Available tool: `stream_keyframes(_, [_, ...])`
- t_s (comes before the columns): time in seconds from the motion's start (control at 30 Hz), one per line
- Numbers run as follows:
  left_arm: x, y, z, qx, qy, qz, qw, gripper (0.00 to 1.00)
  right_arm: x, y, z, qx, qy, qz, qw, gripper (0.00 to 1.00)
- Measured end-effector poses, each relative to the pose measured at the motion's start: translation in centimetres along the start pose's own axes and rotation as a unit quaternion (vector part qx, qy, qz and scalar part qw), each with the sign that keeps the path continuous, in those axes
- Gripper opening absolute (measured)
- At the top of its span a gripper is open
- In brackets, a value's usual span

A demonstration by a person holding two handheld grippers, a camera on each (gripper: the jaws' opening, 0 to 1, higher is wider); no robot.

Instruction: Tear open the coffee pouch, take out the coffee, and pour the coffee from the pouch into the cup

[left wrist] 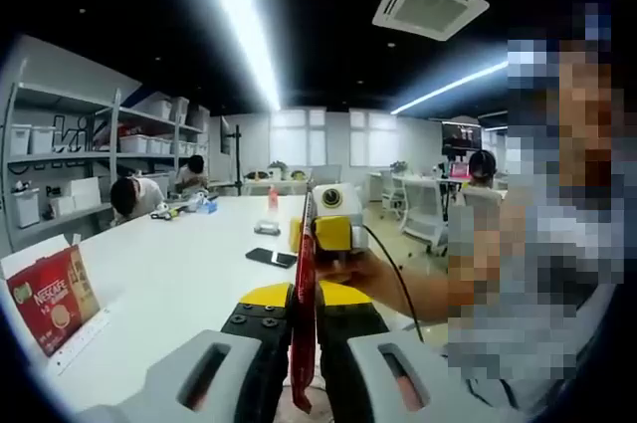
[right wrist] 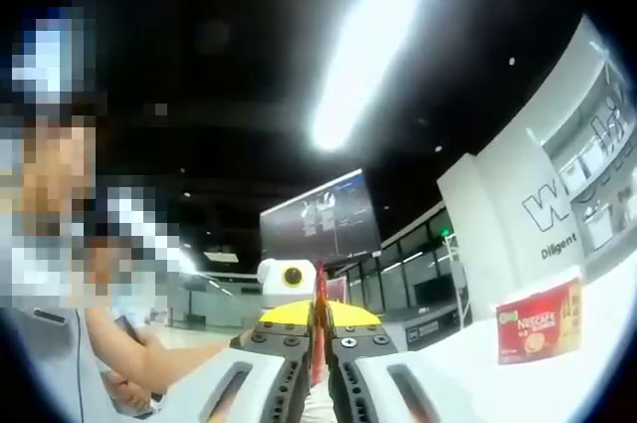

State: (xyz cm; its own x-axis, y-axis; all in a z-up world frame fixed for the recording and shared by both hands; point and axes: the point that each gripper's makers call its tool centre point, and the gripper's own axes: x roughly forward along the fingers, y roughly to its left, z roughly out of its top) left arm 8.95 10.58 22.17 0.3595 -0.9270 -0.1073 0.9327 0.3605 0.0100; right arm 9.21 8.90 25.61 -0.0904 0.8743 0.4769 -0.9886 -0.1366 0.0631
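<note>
A thin red coffee pouch stands edge-on between the two grippers, held up in the air over the table's near edge. In the left gripper view, my left gripper is shut on its lower part. Just beyond, facing it, my right gripper pinches the same pouch higher up, with a hand behind it. In the right gripper view, my right gripper is closed on the red pouch, and the left gripper faces it close behind the pouch.
A red Nescafe box stands on the long white table. A black phone lies mid-table, with small items further back. Shelves with bins line the left wall; people sit at the far end. The person holding the grippers is close by.
</note>
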Motion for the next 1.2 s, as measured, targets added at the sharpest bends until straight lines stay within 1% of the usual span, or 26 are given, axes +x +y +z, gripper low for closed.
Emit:
stream_keyframes(0.1, [-0.3,0.1,-0.1,0.002,0.000,0.003,1.0000,0.11,0.2,0.0,-0.1,-0.002,0.007,-0.001,1.0000,0.05])
stream_keyframes(0.23, [-0.6,0.1,0.0,0.003,-0.011,0.001,0.9999,0.11,0.4,0.1,0.0,-0.006,0.008,-0.002,0.9999,0.05])
stream_keyframes(0.47, [-0.8,0.1,0.0,0.006,-0.005,0.006,0.9999,0.11,0.4,0.2,-0.2,-0.003,0.008,0.001,1.0000,0.05])
stream_keyframes(0.8, [-0.6,0.2,0.0,0.006,-0.009,0.006,0.9999,0.12,0.1,0.4,-0.1,-0.008,0.010,-0.003,0.9999,0.05])
stream_keyframes(0.97, [-1.0,0.4,0.0,0.003,-0.013,0.010,0.9999,0.11,0.0,0.2,-0.4,-0.016,0.020,-0.008,0.9996,0.05])
stream_keyframes(1.03, [-1.0,0.4,0.0,0.002,-0.016,0.010,0.9998,0.11,-0.1,0.3,-0.5,-0.012,0.014,-0.009,0.9998,0.05])
stream_keyframes(1.17, [-0.8,0.3,0.0,-0.001,-0.023,0.007,0.9997,0.11,-0.8,0.0,-0.5,-0.002,-0.019,-0.015,0.9997,0.05])
stream_keyframes(1.2, [-0.7,0.3,-0.1,-0.002,-0.022,0.005,0.9997,0.11,-0.8,0.0,-0.7,0.004,-0.021,-0.014,0.9997,0.05])
